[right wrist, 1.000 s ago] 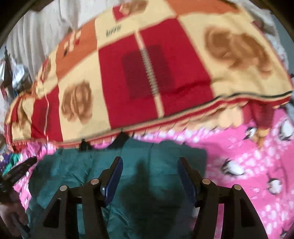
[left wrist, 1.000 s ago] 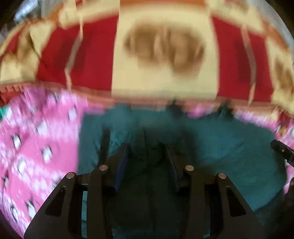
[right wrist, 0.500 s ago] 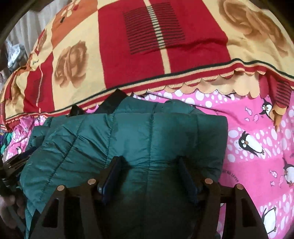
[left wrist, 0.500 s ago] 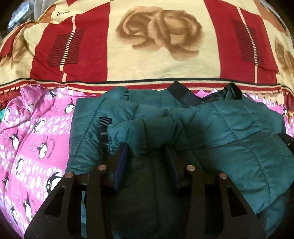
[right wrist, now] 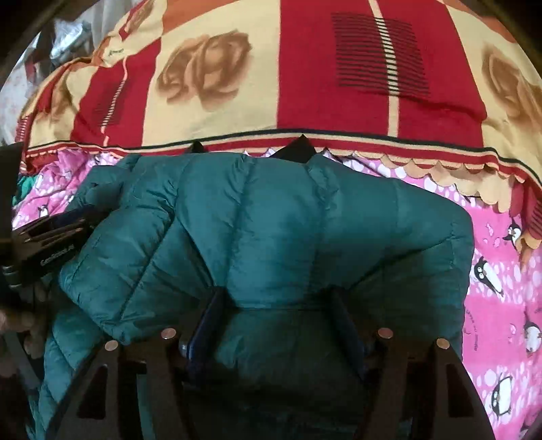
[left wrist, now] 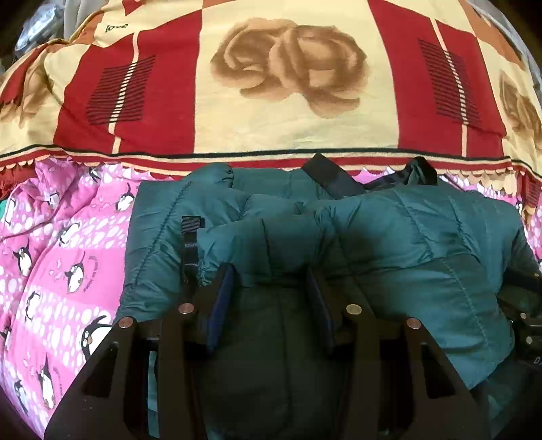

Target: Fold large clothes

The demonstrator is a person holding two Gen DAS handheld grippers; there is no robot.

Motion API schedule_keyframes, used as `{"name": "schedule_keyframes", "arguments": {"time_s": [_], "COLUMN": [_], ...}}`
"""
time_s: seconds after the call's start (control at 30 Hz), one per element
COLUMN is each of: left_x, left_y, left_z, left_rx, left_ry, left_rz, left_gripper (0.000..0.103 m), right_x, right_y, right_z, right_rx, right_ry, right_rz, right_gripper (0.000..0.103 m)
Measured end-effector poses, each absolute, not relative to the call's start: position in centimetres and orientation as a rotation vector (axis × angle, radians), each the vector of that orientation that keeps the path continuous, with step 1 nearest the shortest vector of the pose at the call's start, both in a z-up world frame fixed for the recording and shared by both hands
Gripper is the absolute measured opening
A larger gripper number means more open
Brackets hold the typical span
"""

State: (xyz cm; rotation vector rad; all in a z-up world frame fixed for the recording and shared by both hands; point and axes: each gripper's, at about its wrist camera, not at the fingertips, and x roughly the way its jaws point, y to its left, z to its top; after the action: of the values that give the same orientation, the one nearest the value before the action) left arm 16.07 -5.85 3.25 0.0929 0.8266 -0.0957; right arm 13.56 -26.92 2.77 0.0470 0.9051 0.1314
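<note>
**Jacket bunched between both tongs on the bed**

Left tongs (left wrist: 271,287) and right tongs (right wrist: 276,308) each stand parted, with a fold of the quilted teal jacket (right wrist: 271,230) bulging between the fingers; whether either pinches it cannot be told. The jacket lies on a pink penguin-print sheet (left wrist: 61,264), its collar beside a red-and-cream rose blanket (left wrist: 271,111).

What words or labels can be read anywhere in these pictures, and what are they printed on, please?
"love": on the rose blanket, cream patch.
Small print beside a penguin on the pink penguin sheet: too blurred to read.
White lettering on the left gripper: too blurred to read.
</note>
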Motion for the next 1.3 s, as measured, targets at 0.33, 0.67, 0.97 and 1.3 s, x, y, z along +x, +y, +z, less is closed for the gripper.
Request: {"name": "schedule_keyframes", "arguments": {"time_s": [0.33,0.67,0.97,1.3], "left_x": [14.6,15.0,14.6,14.5], "left_y": [-8.6,-9.4,-9.2,-9.3], "left_z": [5.1,3.5,3.4,3.3], "left_rx": [0.045,0.119,0.102,0.107], "left_ry": [0.814,0.846,0.816,0.803], "left_rz": [-0.219,-0.211,-0.215,-0.213], "left_gripper": [0.045,0.051,0.055,0.055], "right_x": [13.5,14.5,14.2,14.3], "right_y": [-28.5,-28.0,-28.0,-28.1], "right_z": [6.4,3.4,3.3,3.4], "right_rx": [0.148,0.116,0.122,0.107], "right_ry": [0.727,0.832,0.815,0.821], "right_rz": [0.054,0.069,0.077,0.08], "right_gripper": [0.063,0.066,0.067,0.068]}}
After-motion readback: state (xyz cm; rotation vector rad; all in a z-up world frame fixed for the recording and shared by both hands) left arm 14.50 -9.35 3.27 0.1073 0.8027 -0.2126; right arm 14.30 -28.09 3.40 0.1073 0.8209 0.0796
